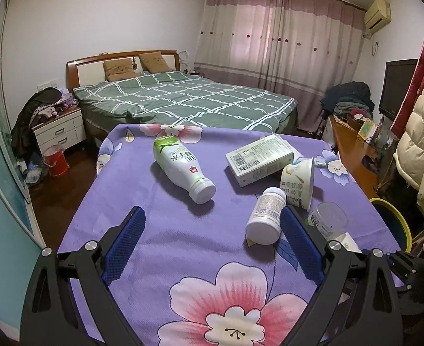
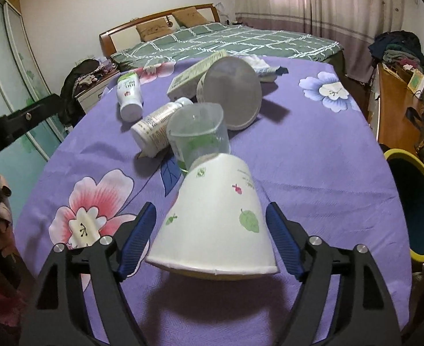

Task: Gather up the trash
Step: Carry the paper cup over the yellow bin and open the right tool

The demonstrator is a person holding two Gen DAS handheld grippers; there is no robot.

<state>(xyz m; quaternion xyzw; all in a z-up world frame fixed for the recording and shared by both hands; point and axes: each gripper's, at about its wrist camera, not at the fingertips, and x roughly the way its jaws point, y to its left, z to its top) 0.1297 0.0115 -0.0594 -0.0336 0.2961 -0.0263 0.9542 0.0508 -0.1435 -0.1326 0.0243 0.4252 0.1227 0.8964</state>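
Paper cup (image 2: 215, 216) on its side on the purple cloth (image 2: 313, 173), between the spread pads of the right gripper (image 2: 211, 240) — unclamped, not touching; light, thin-walled, easily crushed — best pinched gently mid-wall; left gripper (image 1: 212, 248) likewise spread, empty.

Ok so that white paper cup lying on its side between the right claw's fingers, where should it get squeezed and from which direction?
Grip the paper cup across its wide end, near the rim facing the camera. It lies on its side, tapering away toward the clear plastic cup, so farther up the fingers may slip. Come in low along the purple cloth from the rim side; the right claw already straddles it, open, pads not touching.
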